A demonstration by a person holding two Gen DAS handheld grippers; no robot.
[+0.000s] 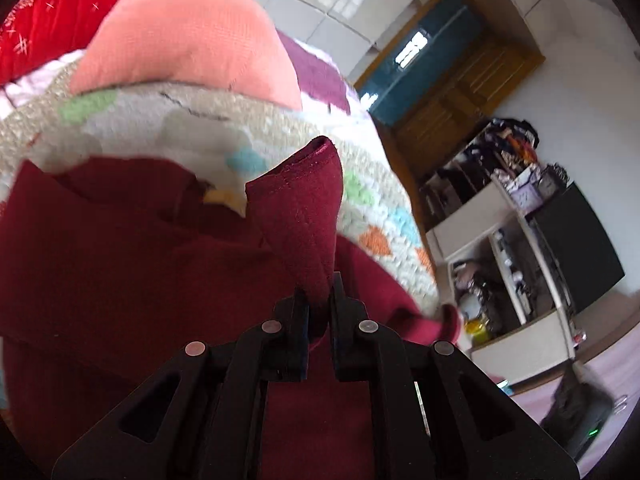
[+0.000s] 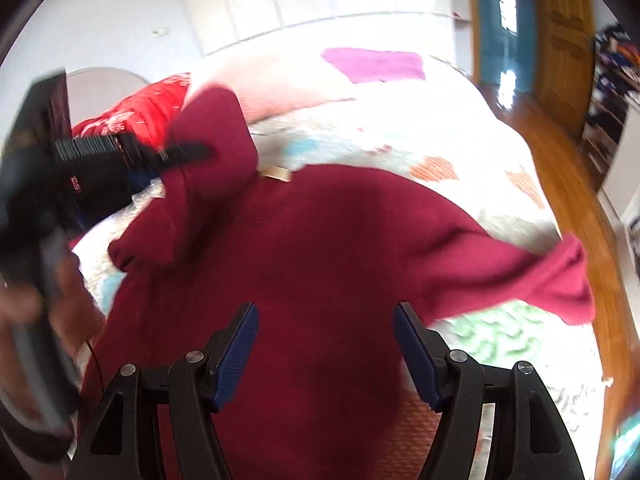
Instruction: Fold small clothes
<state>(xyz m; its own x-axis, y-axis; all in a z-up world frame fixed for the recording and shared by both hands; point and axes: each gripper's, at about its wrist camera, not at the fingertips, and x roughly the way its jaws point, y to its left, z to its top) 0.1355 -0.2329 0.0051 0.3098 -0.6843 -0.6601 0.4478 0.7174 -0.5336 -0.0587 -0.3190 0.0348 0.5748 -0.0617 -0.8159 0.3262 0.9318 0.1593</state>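
- The left gripper point(image 1: 319, 300) has its jaws clamped on a sleeve point(image 1: 300, 208) of the maroon top point(image 1: 120, 248); in the left wrist view the cuff stands up out of the jaws, its stitched hem at the top.
- The right wrist view shows that same grip from the side: the left gripper point(image 2: 188, 152) is blurred, with the sleeve point(image 2: 216, 132) bunched around its tips and lifted above the rest of the garment.
- The right gripper point(image 2: 325, 354) shows only in its own view, its jaws apart with blue ribbed pads point(image 2: 236, 356), nothing between them, hovering over the body of the maroon top point(image 2: 320, 260).
- The top lies spread on the bed's patchwork quilt point(image 2: 440, 140), a tan neck label point(image 2: 276, 173) showing at the collar.
- Only the right wrist view shows the other sleeve point(image 2: 552, 276) stretching to the right, towards the bed's edge, and a hand point(image 2: 24, 308) blurred at the left border.
- A salmon-pink pillow point(image 1: 188, 36) and a red cushion point(image 1: 52, 12) sit at the far end of the bed; in the right wrist view they are washed out by glare.
- Only the left wrist view shows the white shelving unit point(image 1: 516, 240), crammed with clutter, against the wall.
- A wooden door point(image 2: 564, 36) appears in both views.
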